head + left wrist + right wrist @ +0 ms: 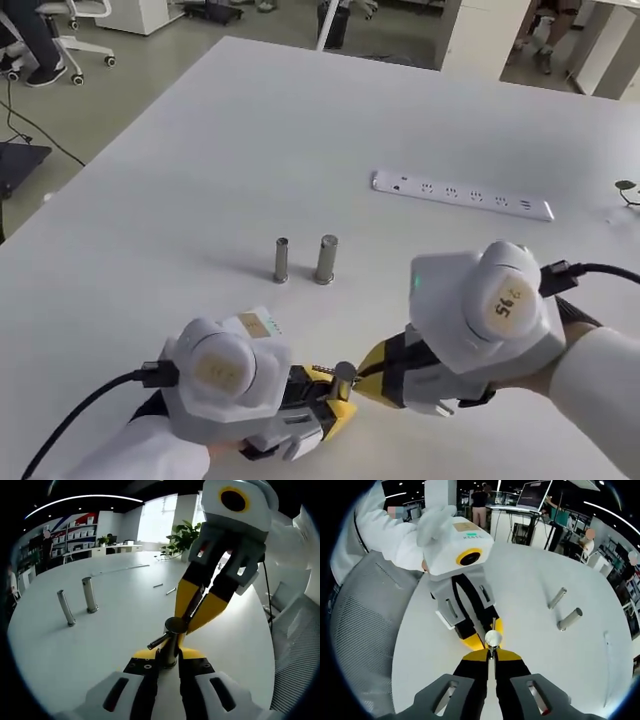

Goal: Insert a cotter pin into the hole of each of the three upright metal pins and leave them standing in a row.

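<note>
Left fingers [144, 666] tight on near pin [170, 649], right fingers [476, 669] tight on cotter pin [156, 642], table [300, 130] open.

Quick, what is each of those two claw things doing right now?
Left gripper: shut on the metal pin.
Right gripper: shut on the cotter pin.

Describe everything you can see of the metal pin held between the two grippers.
The pin is a short cylinder of shiny grey metal with a round flat top. It stands upright over the white table, close to the person, apart from the two other pins farther back. The left gripper's tongs clamp its lower part. A thin cotter pin pokes out sideways just below the top; the right gripper's yellow-tipped tongs meet it from the opposite side, seemingly holding the cotter pin's other end.
</note>
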